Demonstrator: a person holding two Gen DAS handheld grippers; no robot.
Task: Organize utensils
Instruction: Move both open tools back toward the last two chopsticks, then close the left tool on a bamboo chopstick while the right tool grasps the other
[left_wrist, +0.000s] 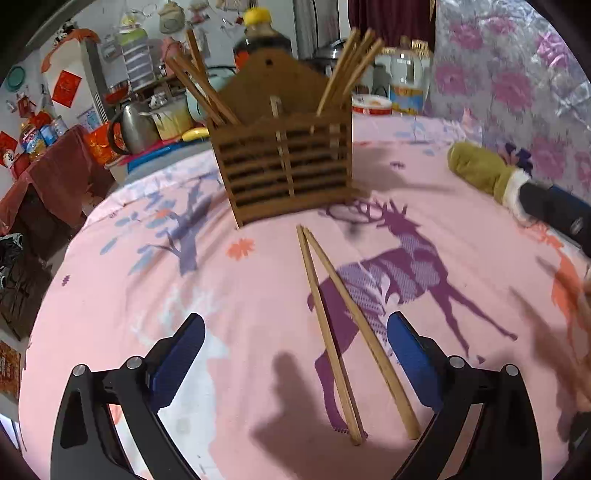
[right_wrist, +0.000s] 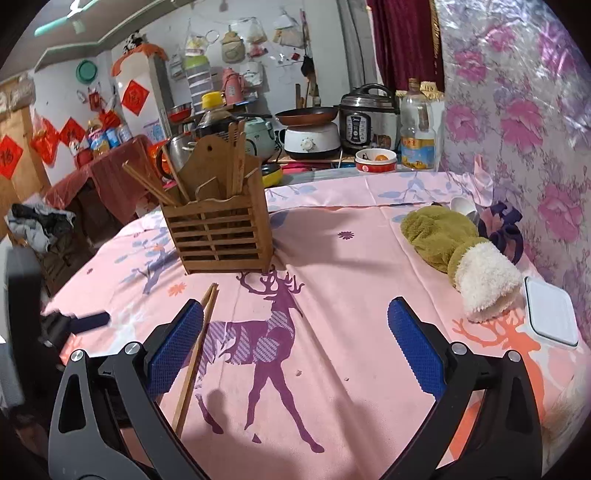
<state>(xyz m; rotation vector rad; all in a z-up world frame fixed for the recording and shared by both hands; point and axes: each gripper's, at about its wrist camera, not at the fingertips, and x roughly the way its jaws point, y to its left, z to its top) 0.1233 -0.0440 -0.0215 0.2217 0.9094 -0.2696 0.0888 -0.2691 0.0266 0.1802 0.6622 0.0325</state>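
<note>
Both grippers spread wide, nothing held

Blue-padded left gripper (left_wrist: 295, 365) hovers low over the pink deer tablecloth (left_wrist: 147, 288), jaws wide apart, empty. Two loose chopsticks (left_wrist: 340, 332) lie flat on the cloth between its fingers, tips meeting toward the wooden utensil holder (left_wrist: 284, 166), touching neither pad. Holder stands upright just beyond, more chopsticks (left_wrist: 351, 62) standing in both its compartments. Right gripper (right_wrist: 295, 350) also gapes empty; loose chopsticks (right_wrist: 195, 354) sit just beside its left finger. Green mitten (right_wrist: 439, 232) well right.
</note>
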